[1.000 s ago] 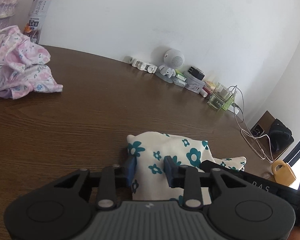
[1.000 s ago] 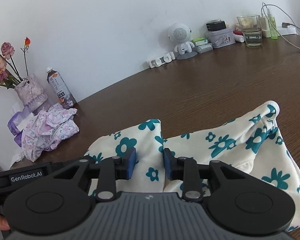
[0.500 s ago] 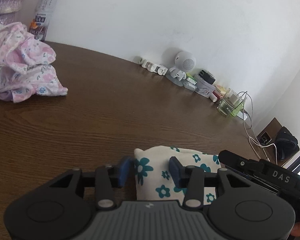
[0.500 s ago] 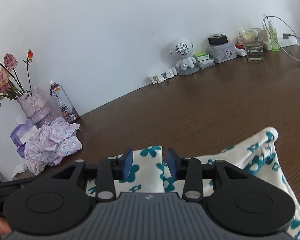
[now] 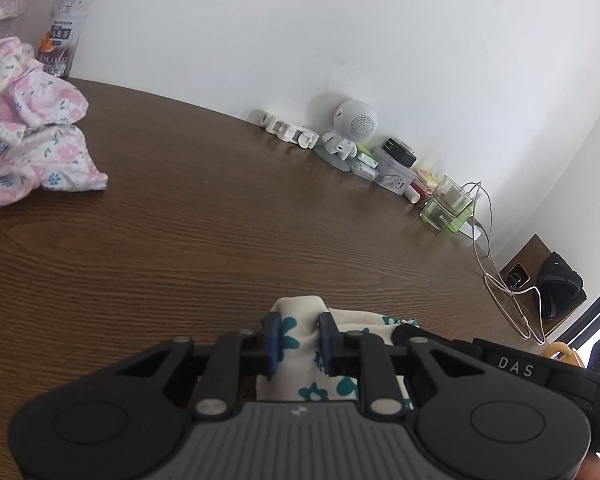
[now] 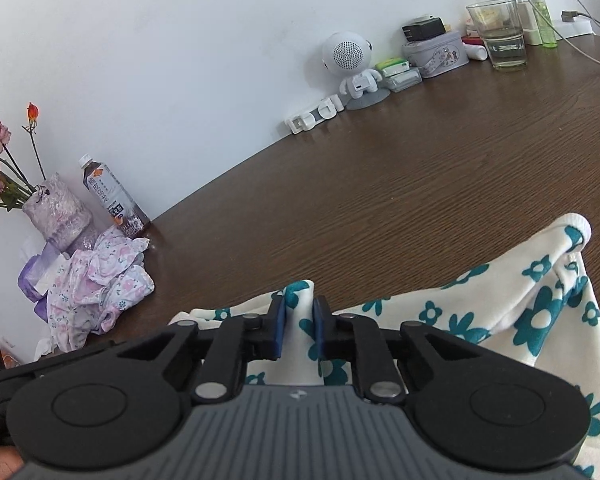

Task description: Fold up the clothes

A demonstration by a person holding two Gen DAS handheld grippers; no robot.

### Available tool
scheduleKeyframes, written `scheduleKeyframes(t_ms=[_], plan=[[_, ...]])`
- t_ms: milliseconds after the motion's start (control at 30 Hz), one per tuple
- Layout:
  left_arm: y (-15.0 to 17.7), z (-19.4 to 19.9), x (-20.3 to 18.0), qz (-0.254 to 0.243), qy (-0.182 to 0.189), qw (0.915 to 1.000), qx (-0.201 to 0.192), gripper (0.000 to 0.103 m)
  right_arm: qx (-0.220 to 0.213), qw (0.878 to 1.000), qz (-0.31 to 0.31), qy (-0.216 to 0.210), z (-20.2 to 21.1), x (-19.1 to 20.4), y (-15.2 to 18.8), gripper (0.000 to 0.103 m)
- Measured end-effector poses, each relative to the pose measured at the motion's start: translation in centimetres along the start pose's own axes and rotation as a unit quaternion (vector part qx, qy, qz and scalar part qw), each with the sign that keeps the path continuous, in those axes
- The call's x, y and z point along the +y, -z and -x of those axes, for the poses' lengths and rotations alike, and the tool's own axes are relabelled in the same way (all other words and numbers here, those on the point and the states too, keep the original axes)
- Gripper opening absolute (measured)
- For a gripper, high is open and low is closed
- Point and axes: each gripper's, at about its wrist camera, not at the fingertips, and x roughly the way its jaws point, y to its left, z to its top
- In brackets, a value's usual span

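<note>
A: Pinching a bunched corner of the cream floral garment, the left gripper had its fingers pressed on cloth near the worktop's front edge.

B: And the right view?

A: The right gripper nipped another fold; the rest lay draped toward the right edge. Mid-fold, I judged. The next move called for carrying both corners together, evenly.

"SUNTORY" on the bottle; "DAS" on the right gripper
</note>
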Motion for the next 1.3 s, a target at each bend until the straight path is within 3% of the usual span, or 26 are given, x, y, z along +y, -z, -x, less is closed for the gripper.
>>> scheduleKeyframes(t_ms=[100,200,333,367,467,533,733,800,900,1067,1167,1200,1267,1300], plan=[[-0.2,0.0,0.3,0.009,0.002,1.0,-0.001,0.034,-0.002,1.0,-0.006,-0.003,0.0,-0.3,0.1,0.017],[-0.5,0.0,0.6,0.019,0.004,0.9998,-0.002,0.035,-0.017,1.0,-0.018,-0.006,0.6,-0.8,0.2,0.03],[-0.8,-0.6,0.9,0.027,0.012,0.9996,0.003,0.035,-0.027,0.999,-0.03,-0.009,0.7,-1.2,0.0,0.03],[-0.9,-0.6,0.9,0.03,0.014,0.9995,0.002,0.034,-0.028,0.999,-0.031,-0.009,0.7,-1.2,-0.1,0.03],[-1.2,-0.9,1.2,0.032,0.014,0.9994,0.001,0.015,-0.026,0.999,-0.028,-0.006,0.4,-1.1,0.0,0.028],[-1.1,-1.0,1.3,0.033,0.016,0.9993,0.002,0.01,-0.024,0.999,-0.024,-0.008,0.3,-1.0,0.1,0.017],[-0.9,-0.9,1.3,0.034,0.017,0.9993,-0.006,0.008,-0.022,1.0,-0.013,-0.003,0.1,-0.7,0.3,0.013],[-0.9,-0.8,1.5,0.041,0.016,0.999,-0.012,0.011,-0.023,0.999,-0.021,-0.007,0.2,-1.0,0.4,0.016],[-1.0,-0.1,2.0,0.056,0.003,0.9982,-0.021,0.032,-0.027,0.999,-0.026,-0.009,0.7,-1.4,0.7,0.03],[-1.0,0.3,2.4,0.069,0.017,0.9975,-0.007,0.034,-0.034,0.999,-0.013,-0.009,1.8,-1.4,1.3,0.031],[-0.6,0.1,1.7,0.046,0.019,0.9988,-0.004,0.028,-0.028,1.0,-0.006,-0.011,2.0,-1.2,1.5,0.031],[-0.5,0.0,1.5,0.037,0.018,0.9992,-0.004,0.012,-0.026,1.0,-0.002,-0.01,2.1,-1.1,1.6,0.031],[-0.2,-0.1,1.4,0.032,0.014,0.9994,-0.007,0.011,-0.023,1.0,0.004,-0.011,2.1,-0.9,1.7,0.029],[-0.1,0.0,1.4,0.034,0.013,0.9993,-0.007,0.01,-0.021,1.0,0.003,-0.014,2.0,-0.9,1.7,0.021]])
